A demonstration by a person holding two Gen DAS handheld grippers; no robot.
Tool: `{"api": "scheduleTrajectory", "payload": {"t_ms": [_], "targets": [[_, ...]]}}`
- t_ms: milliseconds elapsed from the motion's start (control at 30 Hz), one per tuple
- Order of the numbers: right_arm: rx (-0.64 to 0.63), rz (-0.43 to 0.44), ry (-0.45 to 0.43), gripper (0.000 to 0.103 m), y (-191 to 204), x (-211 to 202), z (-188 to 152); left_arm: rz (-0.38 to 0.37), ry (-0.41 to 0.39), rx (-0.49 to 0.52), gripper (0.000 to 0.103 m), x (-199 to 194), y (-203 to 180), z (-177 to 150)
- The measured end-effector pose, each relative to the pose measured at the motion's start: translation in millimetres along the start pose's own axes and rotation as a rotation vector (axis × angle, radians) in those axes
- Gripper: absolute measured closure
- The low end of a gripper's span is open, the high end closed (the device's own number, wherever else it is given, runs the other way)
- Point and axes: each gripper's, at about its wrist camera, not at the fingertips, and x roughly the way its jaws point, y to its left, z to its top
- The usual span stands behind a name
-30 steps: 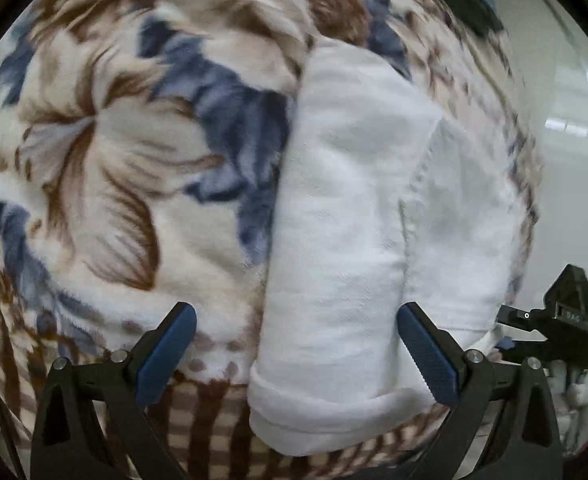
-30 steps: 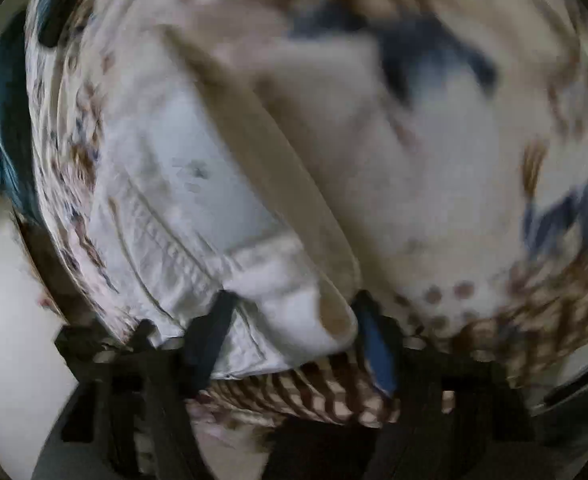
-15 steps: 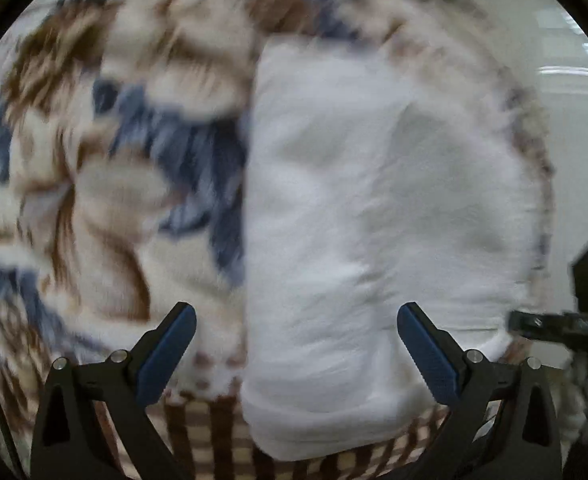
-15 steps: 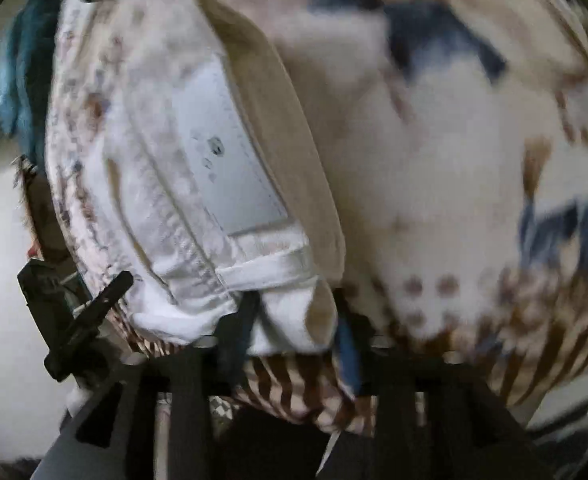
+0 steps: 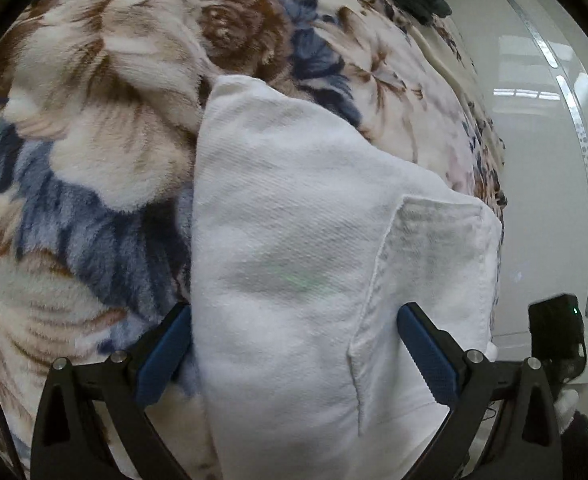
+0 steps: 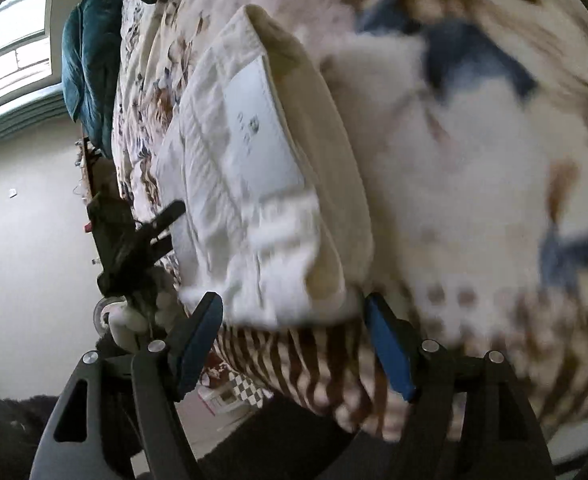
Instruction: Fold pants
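1. A plush floral blanket (image 5: 93,168), brown, cream and blue, fills most of both views; in the right wrist view it (image 6: 474,168) is blurred, with a striped border toward 6 o'clock.
2. The white pants (image 5: 285,264) lie folded on the blanket, running from the centre of the left wrist view down to 6 o'clock, a patch pocket showing at about 4 o'clock. In the right wrist view the pants (image 6: 253,184) sit from 11 o'clock to the centre, with a pale label and a cream inner band visible.
3. A teal cushion or cloth (image 6: 89,60) lies at 10 o'clock beyond the blanket's edge.
4. The left gripper (image 5: 294,356) has its jaws wide apart, straddling the folded pants; whether its blue pads touch the cloth cannot be told.
5. The right gripper (image 6: 294,344) has its jaws apart, just at the near end of the pants at 6 o'clock, gripping nothing.
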Motion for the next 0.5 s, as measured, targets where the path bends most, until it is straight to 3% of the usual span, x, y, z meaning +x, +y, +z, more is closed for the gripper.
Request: {"api": "scheduleTrajectory", "payload": {"t_ms": [67,133,233,267,367,500], "targets": [[0.030,0.057,-0.026,0.027,3,-4,-1,-0.012,0.006,-0.002,0.001,7,-2,5],[0.008,0.047,-0.065,0.023,7,-5,11,-0.027,0.016,-0.007,0.000,7,0,7],[-0.038,0.012,-0.066,0.023,13,25,52,-0.065,0.032,-0.019,0.001,4,6,8],[-0.037,0.022,-0.050,0.023,12,40,65,-0.095,0.041,-0.019,0.001,2,7,7],[-0.056,0.110,0.009,0.008,9,70,88,-0.115,0.061,0.000,0.001,9,2,10],[-0.184,0.221,0.089,0.007,34,90,89,-0.136,0.067,-0.013,0.001,7,-1,12]]}}
